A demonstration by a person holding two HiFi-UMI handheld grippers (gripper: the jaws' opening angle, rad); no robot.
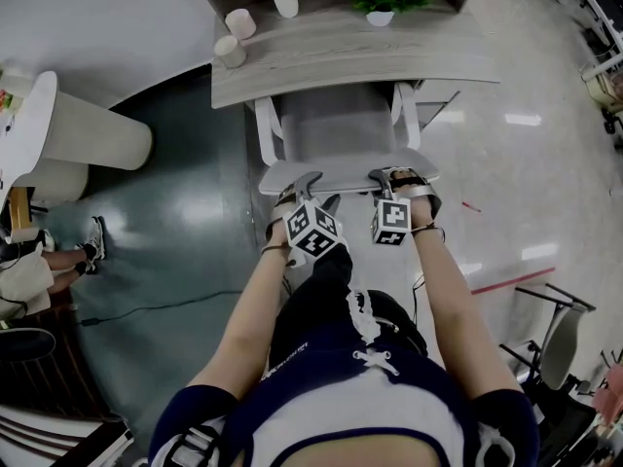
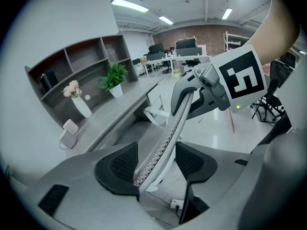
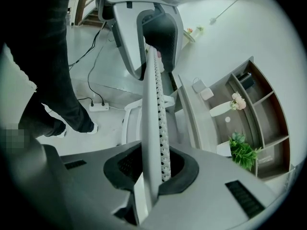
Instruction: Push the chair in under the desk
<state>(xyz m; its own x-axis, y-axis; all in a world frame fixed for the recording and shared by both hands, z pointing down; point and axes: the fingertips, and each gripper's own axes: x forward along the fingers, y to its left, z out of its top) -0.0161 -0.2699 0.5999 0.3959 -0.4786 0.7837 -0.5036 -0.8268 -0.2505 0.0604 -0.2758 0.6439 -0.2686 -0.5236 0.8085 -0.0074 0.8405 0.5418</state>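
Sitting at the far side, the desk [image 1: 389, 61] already covers part of the chair [image 1: 336, 129], whose backrest rim the left gripper [image 1: 304, 188] and right gripper [image 1: 394, 178] both clamp; uneven pushing could swing an armrest [image 1: 409, 115] against the desk's edge

The left forearm [image 1: 245, 324] and the right forearm [image 1: 450, 305] stretch forward and down, side by side. The left gripper [image 1: 307, 185] and the right gripper [image 1: 394, 178] point steeply downward, near each other, the 2 jaws of each closed on the chair backrest [image 1: 343, 171] at its top edge.
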